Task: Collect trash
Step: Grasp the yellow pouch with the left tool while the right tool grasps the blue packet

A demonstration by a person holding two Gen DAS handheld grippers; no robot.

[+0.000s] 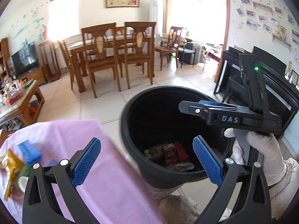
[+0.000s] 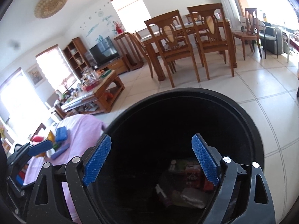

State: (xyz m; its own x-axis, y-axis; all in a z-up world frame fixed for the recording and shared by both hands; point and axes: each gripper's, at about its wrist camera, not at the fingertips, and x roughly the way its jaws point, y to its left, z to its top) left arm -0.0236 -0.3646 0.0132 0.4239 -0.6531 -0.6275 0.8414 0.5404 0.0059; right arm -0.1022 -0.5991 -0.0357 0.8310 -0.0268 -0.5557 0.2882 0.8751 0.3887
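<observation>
Both the left gripper (image 1: pixel 146 161) and the right gripper (image 2: pixel 151 157) are held wide apart and empty over the round black plastic bin (image 1: pixel 130 112), where boxes and wrappers (image 1: pixel 168 153) are seen at the bottom.

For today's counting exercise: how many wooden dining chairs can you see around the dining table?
5: two at the table's near side, one behind, one left, one apart right. Others may be hidden.
</observation>
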